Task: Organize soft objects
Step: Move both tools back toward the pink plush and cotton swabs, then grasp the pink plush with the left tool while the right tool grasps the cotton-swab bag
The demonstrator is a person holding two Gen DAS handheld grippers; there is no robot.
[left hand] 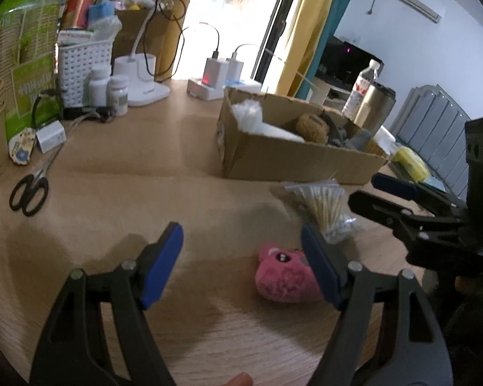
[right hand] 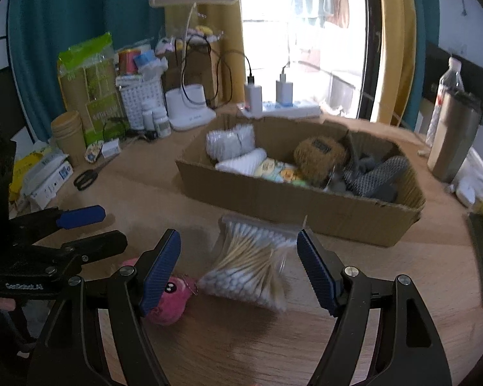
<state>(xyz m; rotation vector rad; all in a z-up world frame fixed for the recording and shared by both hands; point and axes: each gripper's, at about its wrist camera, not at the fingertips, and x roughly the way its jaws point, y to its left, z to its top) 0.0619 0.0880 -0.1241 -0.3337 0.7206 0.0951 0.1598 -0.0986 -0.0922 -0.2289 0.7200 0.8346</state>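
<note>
A pink plush toy (left hand: 281,280) lies on the wooden table, just inside my left gripper's right finger; it also shows in the right wrist view (right hand: 170,300). My left gripper (left hand: 241,262) is open and empty above the table. A clear bag of cotton swabs (right hand: 252,265) lies between the fingers of my open right gripper (right hand: 238,267); the bag shows in the left wrist view (left hand: 326,207) too. A cardboard box (right hand: 293,197) behind holds white rolls, a brown plush, and grey cloth.
Scissors (left hand: 29,193), pill bottles (left hand: 108,88), a white basket (left hand: 83,61), a lamp base (left hand: 145,80), and chargers (left hand: 214,78) stand at the back left. A steel tumbler (right hand: 452,138) and a water bottle (right hand: 446,90) stand at right. A yellow sponge (left hand: 410,160) lies beyond the box.
</note>
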